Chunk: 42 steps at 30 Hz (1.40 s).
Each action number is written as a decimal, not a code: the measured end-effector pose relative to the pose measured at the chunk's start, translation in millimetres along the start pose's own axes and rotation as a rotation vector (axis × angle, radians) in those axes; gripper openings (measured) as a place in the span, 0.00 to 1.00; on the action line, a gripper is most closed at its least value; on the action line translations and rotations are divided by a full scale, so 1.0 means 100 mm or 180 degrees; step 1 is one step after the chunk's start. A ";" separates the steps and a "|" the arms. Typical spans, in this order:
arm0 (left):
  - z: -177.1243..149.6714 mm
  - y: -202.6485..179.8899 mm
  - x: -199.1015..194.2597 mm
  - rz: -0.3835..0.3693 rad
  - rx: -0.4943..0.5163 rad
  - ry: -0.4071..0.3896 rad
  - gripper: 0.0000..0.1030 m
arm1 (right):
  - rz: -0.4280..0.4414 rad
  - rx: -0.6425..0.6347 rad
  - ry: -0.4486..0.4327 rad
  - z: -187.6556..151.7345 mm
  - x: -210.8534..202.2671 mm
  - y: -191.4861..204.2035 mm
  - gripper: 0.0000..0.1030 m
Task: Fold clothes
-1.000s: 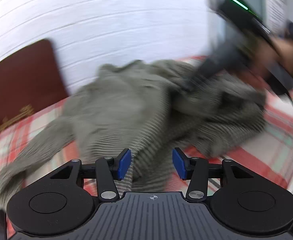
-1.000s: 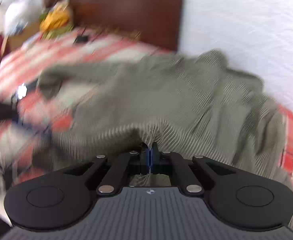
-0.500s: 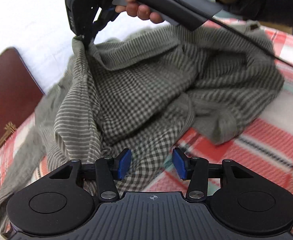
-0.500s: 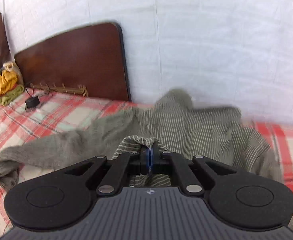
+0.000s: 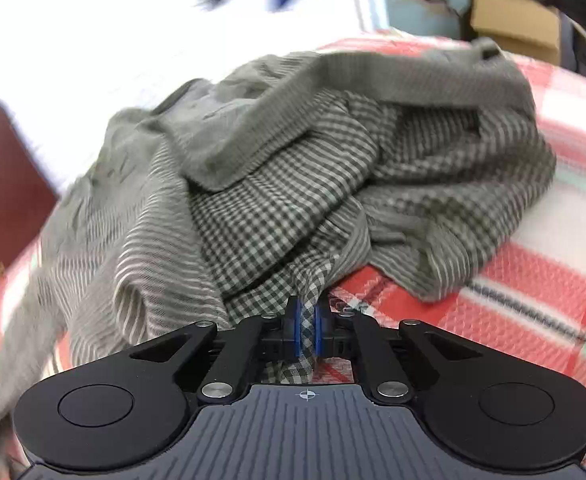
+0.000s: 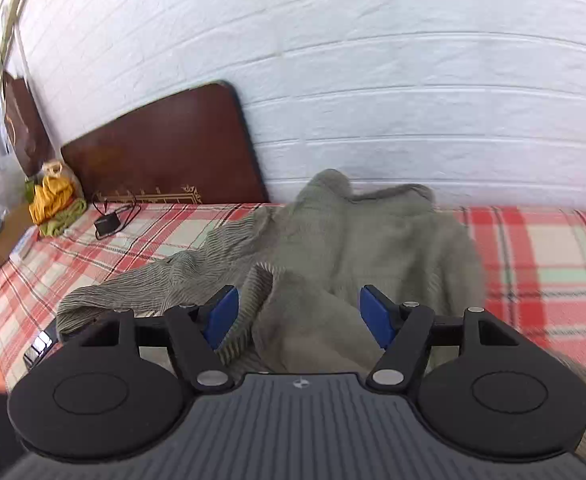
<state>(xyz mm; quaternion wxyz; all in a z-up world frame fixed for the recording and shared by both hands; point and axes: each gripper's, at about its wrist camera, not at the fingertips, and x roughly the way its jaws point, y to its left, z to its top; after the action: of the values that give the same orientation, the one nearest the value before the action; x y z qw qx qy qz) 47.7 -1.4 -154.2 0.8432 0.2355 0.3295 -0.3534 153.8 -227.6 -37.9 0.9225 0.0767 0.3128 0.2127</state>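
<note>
The left gripper (image 5: 307,334) is closed completely, and its two blue pads (image 5: 294,332) press on a thin fold of the checked cloth that stands up between them. This fold belongs to the grey-green garment (image 5: 293,184), which lies in a crumpled heap on the plaid bedspread (image 5: 533,300) directly in front of this gripper. In the left wrist view the garment shows two patterns: a small check in the middle, where the inner side is turned out, and fine stripes at the left and at the right edge. A thick plain band of it, like a hem or a collar, runs across the top of the heap. To the left of it a corner of the dark brown headboard (image 5: 1,184) is visible, blurred.

The right gripper (image 6: 299,316) has its jaws wide apart and they are opening at this moment. Its blue pads (image 6: 223,316) touch nothing; the garment (image 6: 333,248) lies below and beyond them, and no cloth is pressed between the pads. In the right wrist view the garment spreads over the middle of the bedspread (image 6: 533,264), with one long sleeve (image 6: 141,292) stretched to the left. The far part of the cloth rises against the white wall (image 6: 373,80). At the left the headboard (image 6: 165,148) stands behind the bed, and near it lie a small black device with a cable (image 6: 107,224) and a yellow and green bundle (image 6: 55,200).
</note>
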 end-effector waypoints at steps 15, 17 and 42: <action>-0.10 0.34 -0.87 -0.0420 -0.1075 -0.0339 0.00 | 0.0515 0.0076 0.0388 -1.30 -0.69 0.08 0.69; -0.12 0.29 -0.92 -0.0386 -0.1030 -0.0280 0.00 | 0.0510 -0.0186 0.0477 -1.34 -0.51 0.27 0.70; -0.14 1.05 -1.27 0.0049 -0.1164 -0.0313 0.55 | 0.0621 -0.0226 0.0582 -0.80 -0.59 0.18 0.45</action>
<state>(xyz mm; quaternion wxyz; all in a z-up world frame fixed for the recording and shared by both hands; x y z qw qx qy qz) 53.1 130.2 -54.6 0.8897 0.0633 0.3448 -0.2923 56.7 -236.8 -64.3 0.8672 0.0544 0.3790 0.3185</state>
